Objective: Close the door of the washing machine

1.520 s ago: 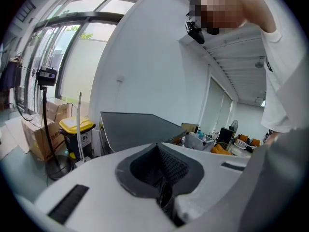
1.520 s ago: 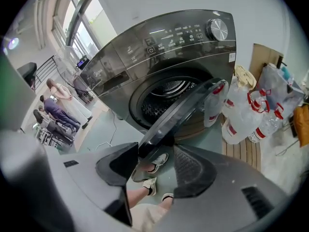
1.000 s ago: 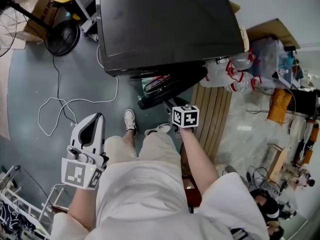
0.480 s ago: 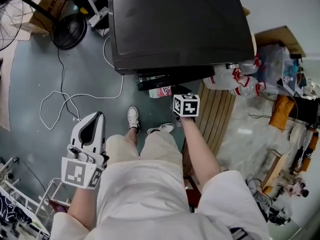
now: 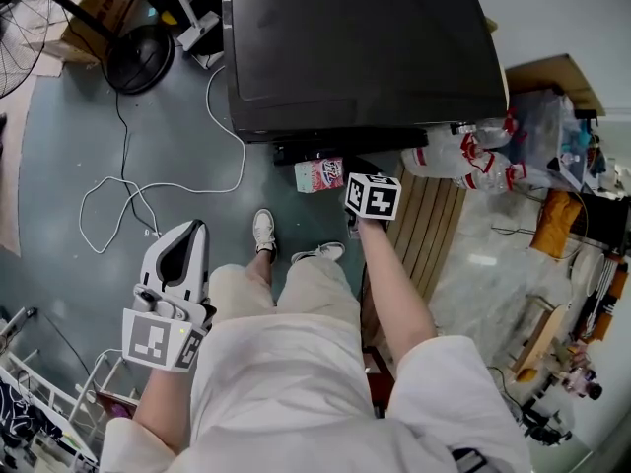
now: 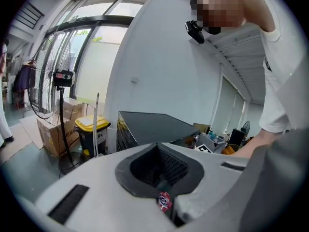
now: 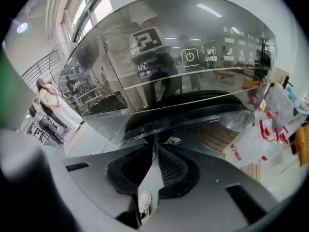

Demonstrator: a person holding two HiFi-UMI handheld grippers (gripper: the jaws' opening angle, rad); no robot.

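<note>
Door [image 5: 330,150] lines the washer's [image 5: 355,47] front edge. The right gripper [image 7: 155,148] is close before it, its jaws just closing, empty. The left gripper [image 5: 192,230], pinched shut and empty, is over open floor [image 5: 79,136].

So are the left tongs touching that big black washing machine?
Apart. The head view shows the left tongs down beside the person's leg, with a wide stretch of bare grey floor between them and the black washing machine.

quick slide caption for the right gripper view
Right gripper, its empty jaws just closing, faces the glossy front of the washing machine.
</note>
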